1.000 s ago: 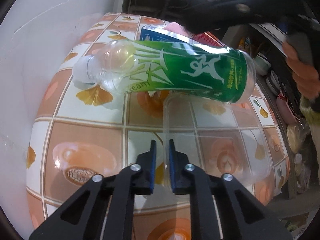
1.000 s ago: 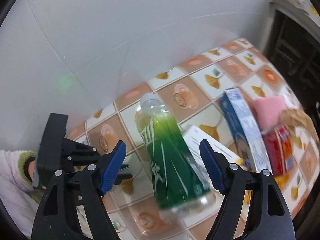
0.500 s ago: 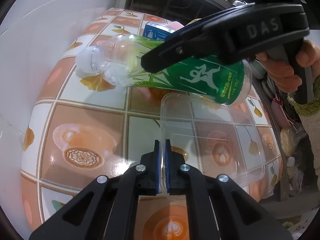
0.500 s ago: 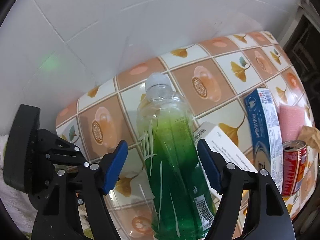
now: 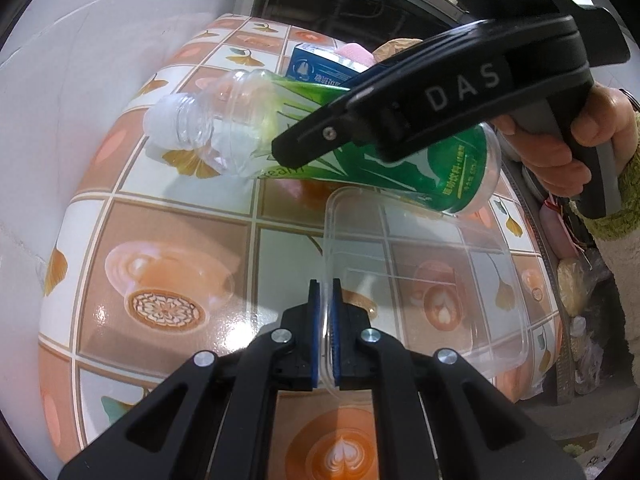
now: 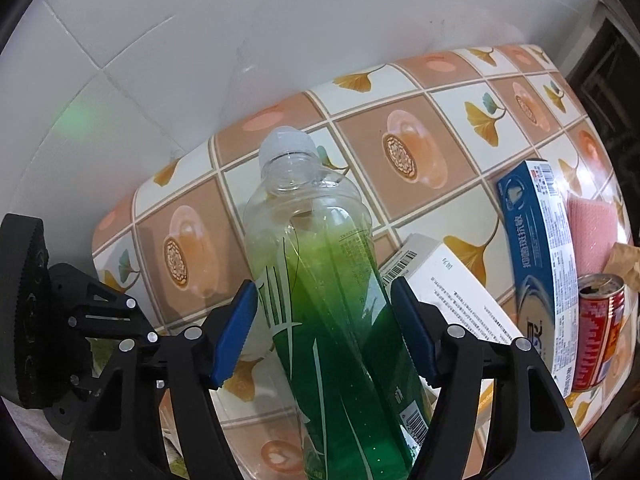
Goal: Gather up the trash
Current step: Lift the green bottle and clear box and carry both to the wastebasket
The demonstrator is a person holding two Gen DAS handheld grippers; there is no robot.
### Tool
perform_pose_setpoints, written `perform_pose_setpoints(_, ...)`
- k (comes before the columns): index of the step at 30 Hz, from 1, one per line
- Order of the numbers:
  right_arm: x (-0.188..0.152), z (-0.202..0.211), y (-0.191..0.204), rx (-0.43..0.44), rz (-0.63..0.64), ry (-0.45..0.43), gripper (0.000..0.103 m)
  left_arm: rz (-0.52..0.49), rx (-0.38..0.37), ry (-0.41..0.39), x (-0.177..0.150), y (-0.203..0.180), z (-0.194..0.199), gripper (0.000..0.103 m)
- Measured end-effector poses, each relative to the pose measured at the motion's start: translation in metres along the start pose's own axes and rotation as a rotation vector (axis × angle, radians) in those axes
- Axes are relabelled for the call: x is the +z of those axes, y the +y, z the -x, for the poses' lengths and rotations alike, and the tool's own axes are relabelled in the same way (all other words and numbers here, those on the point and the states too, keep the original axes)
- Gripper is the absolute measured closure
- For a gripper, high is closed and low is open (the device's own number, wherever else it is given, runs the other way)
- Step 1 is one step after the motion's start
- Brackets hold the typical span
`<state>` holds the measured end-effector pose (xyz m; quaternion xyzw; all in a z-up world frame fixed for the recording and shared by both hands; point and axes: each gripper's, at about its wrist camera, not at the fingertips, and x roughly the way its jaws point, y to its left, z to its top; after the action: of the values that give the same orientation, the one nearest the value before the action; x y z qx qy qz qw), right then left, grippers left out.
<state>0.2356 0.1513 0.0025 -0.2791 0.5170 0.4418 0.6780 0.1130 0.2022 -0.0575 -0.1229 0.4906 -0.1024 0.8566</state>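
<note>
A clear bottle with a green label (image 6: 320, 280) lies on the tiled table, its white cap toward the wall. My right gripper (image 6: 324, 308) straddles the bottle's middle from above. Its jaws are closing, and the blue pads (image 6: 236, 332) stand just off the bottle's sides. In the left wrist view the same bottle (image 5: 240, 120) is partly hidden by one black finger (image 5: 360, 120) of the right gripper. My left gripper (image 5: 326, 320) is shut on the near rim of an empty clear plastic container (image 5: 432, 248), which rests just in front of the bottle.
To the right of the bottle lie a white box (image 6: 452, 292), a blue box (image 6: 536, 260), a pink sponge (image 6: 592, 232) and a red can (image 6: 600, 332). A white tiled wall (image 6: 200, 40) borders the table. A person's hand (image 5: 560, 152) holds the right gripper.
The right gripper has come down over the bottle and its jaws have narrowed around it. The left gripper stays clamped on the container's rim.
</note>
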Motion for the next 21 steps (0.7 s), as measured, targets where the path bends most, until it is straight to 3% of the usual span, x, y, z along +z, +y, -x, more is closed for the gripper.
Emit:
perform_pose_setpoints(11, -0.019, 0.033, -0.008, -0.004, -0.067, -0.1, 0.045, 0.006, 0.015, -0.017, 0.0, -0.002, 0.0, 0.099)
perform_pose_setpoints(21, -0.075, 0.096, -0.035, 0.058, -0.29, -0.305, 0.047, -0.019, 0.029, -0.075, 0.002, -0.009, 0.019, 0.1)
